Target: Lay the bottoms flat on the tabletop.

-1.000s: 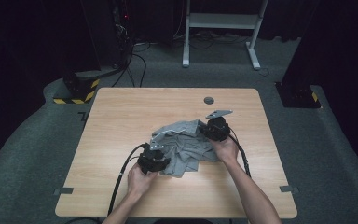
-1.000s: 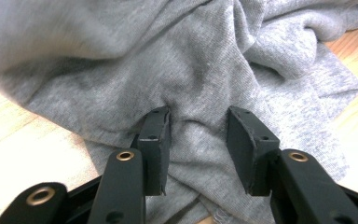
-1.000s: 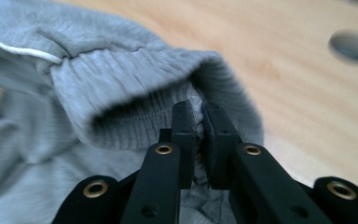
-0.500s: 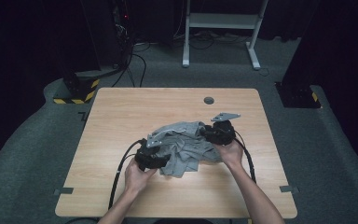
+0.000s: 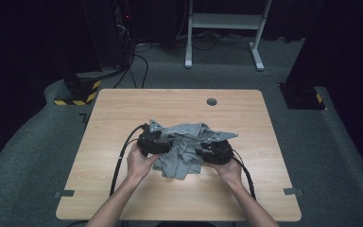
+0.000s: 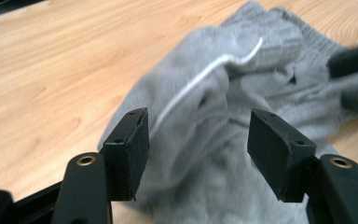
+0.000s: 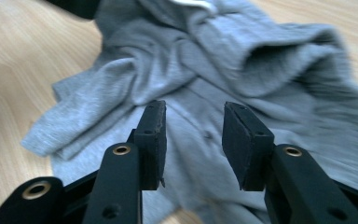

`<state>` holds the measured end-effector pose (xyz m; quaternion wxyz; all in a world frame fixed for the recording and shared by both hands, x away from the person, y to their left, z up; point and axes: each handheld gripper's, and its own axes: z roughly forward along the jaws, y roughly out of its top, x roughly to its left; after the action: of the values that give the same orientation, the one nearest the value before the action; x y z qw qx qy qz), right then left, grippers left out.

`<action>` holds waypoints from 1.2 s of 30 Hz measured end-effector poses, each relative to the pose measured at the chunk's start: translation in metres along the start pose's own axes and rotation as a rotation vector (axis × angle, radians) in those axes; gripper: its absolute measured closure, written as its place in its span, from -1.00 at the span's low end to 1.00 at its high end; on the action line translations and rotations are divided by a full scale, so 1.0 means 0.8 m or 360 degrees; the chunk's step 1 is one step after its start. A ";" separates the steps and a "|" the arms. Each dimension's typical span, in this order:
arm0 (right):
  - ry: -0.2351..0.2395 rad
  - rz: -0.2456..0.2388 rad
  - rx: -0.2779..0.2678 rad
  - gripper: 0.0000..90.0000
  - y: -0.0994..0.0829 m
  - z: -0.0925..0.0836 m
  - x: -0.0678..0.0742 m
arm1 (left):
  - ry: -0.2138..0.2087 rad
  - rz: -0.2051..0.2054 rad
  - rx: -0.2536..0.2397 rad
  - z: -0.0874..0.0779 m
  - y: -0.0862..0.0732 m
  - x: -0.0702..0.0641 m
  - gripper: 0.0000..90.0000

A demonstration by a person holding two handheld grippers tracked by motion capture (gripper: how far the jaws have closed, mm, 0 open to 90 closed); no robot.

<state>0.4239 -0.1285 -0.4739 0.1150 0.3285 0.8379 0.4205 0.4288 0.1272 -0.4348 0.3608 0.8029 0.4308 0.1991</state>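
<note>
Jaws of both the left gripper [image 6: 198,140] and right gripper [image 7: 193,133] stand open, holding nothing, over the crumpled grey garment [image 5: 184,146] at mid-table [image 5: 123,109]. If you close now, you may pinch several folded layers.

in the high view, the jaws of the left gripper [image 5: 157,144] and the right gripper [image 5: 207,152] are hidden by their housings and the crumpled grey garment [image 5: 182,153], so their spacing cannot be read there. the garment type cannot be determined. in the left gripper view, the garment [image 6: 223,121] is blurred and cut off at the bottom edge; a dark blurred object [image 6: 354,60] at right is unidentifiable.
</note>
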 end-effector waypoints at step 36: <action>0.0169 -0.0263 0.0271 0.98 -0.041 -0.027 0.045 | 0.0081 -0.0198 0.0324 0.043 -0.004 0.069 0.80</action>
<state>0.3715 -0.1330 -0.4828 0.0765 0.2442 0.8997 0.3537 0.4793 0.1603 -0.4592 0.2782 0.8018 0.5067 0.1518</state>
